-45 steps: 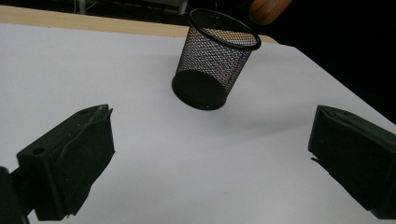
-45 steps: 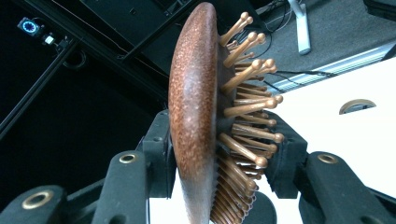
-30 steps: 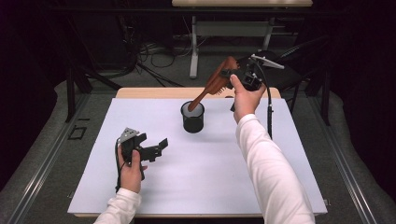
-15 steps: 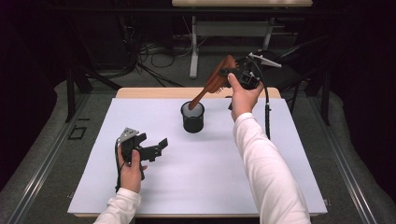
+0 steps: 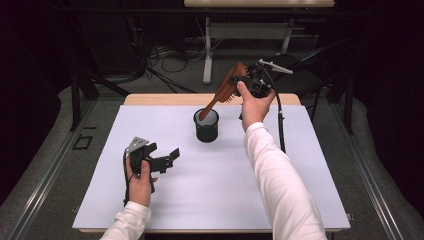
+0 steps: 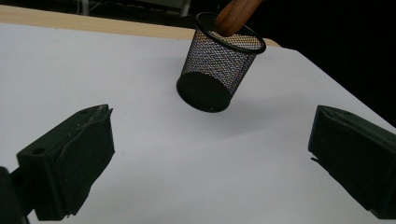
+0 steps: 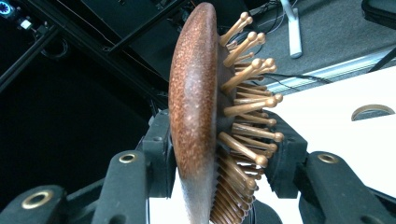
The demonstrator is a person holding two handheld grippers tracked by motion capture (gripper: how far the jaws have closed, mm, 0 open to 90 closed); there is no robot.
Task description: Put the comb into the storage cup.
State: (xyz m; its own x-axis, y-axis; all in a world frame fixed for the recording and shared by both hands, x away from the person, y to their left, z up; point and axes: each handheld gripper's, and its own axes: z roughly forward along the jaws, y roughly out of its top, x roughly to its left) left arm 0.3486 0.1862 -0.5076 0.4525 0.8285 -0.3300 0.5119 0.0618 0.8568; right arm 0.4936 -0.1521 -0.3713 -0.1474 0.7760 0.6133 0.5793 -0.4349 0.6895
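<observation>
Worktop: white surface carrying a black mesh cup that stands upright near the far middle.

Hairbrush: wooden, slanted, handle end inside the cup's mouth, bristled head raised up and to the right of it. In the left gripper view the handle enters the cup at the rim.

Right gripper: clamped on the brush head, one jaw on the smooth back, the other against the bristle side. The right arm is stretched forward over the worktop's far edge, hand raised above cup height.

Left gripper: jaws apart with nothing between them, held low at the near left, well apart from the cup and pointed toward it.

Judgement: the step in hand is seating the brush in the cup. The next move calls for lowering the handle further in, then releasing without tipping the light cup.
</observation>
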